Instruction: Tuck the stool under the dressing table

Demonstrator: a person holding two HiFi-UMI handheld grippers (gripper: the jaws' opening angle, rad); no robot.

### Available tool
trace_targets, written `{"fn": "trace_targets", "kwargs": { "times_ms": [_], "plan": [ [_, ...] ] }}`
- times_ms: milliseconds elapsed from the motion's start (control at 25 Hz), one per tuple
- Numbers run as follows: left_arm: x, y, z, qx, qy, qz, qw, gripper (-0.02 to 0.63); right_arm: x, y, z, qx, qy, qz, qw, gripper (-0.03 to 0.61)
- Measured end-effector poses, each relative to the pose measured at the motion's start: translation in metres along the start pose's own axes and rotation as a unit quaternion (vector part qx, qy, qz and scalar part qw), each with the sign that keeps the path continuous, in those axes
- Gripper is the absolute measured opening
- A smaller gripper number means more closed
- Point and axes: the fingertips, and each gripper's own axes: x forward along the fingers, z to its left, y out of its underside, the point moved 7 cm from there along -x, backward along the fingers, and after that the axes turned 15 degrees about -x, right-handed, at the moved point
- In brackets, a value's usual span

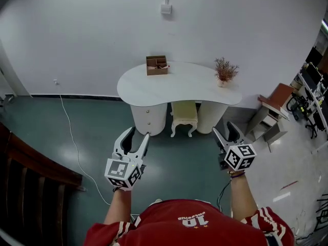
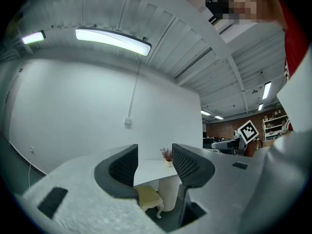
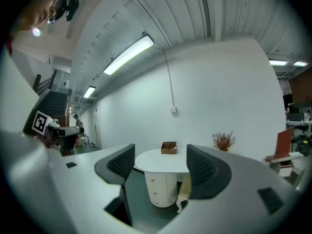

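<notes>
A cream stool with curved white legs stands between the two white pedestals of the dressing table, most of its seat under the white top. It also shows in the left gripper view as the stool and partly in the right gripper view as the stool. My left gripper is held up in front of me, well short of the table, open and empty. My right gripper hangs level at the right, open and empty too. In their own views the left gripper and right gripper frame the table from afar.
On the tabletop sit a brown wooden organiser box and a small pot of dried red twigs. A white cable runs across the green floor at the left. A brown chair stands at the right, dark wooden furniture at the near left.
</notes>
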Motion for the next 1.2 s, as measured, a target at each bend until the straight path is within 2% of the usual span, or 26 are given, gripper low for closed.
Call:
{"fn": "trace_targets", "kwargs": {
  "times_ms": [280,600,760,840,1200],
  "plan": [
    [0.008,-0.008,-0.082,0.028,0.0,-0.015,0.9995,0.193,-0.053,-0.016,-0.04,-0.021,-0.017,-0.029,0.999,0.319],
    [0.017,0.016,-0.184,0.054,0.0,-0.029,0.9981,0.173,-0.125,-0.008,-0.088,-0.028,-0.029,-0.058,0.997,0.297],
    [0.018,0.033,-0.213,0.044,-0.005,-0.03,0.9986,0.134,-0.151,0.0,-0.101,-0.029,-0.05,-0.078,0.995,0.23],
    [0.017,0.039,-0.224,0.044,-0.008,-0.029,0.9986,0.123,-0.159,0.005,-0.106,-0.033,-0.059,-0.077,0.995,0.172],
    [0.013,0.046,-0.258,0.066,-0.015,-0.027,0.9973,0.08,-0.173,0.016,-0.123,-0.038,-0.042,-0.075,0.996,0.066]
  ]
}}
